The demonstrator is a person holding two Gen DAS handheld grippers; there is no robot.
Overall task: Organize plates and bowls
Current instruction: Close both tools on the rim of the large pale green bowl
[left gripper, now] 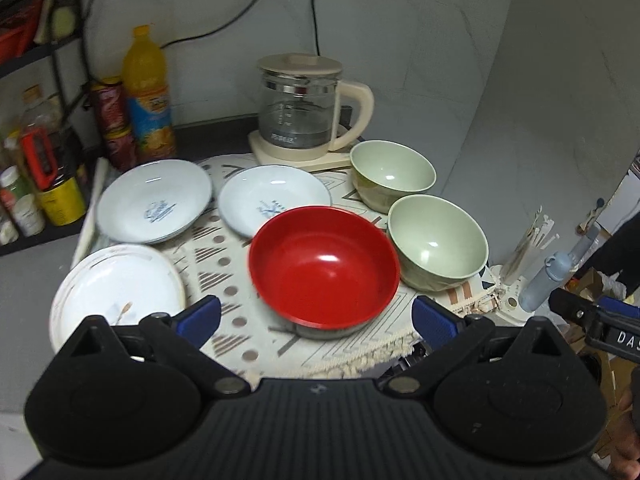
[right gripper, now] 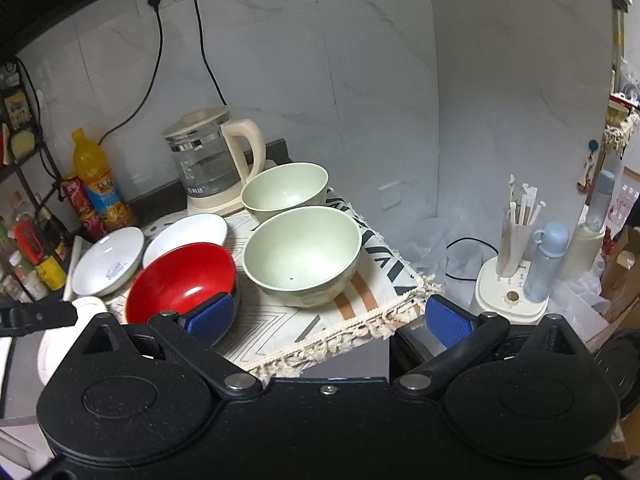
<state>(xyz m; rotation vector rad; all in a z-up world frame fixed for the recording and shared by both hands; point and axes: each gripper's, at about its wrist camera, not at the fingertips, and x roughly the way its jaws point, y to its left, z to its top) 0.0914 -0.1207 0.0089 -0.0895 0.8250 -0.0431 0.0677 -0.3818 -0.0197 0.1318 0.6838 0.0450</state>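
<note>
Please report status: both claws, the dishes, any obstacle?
Left claw open, right claw open, both empty. Red bowl nearest, loose on cloth. Kettle behind the bowls.

A red bowl (left gripper: 324,268) is set upright near the front edge, between two green bowls (left gripper: 438,242) (left gripper: 392,174) on its right, one behind the other, and three white plates on its left: two printed ones (left gripper: 154,200) (left gripper: 274,200) farther back, and a third (left gripper: 116,288) nearest.
</note>
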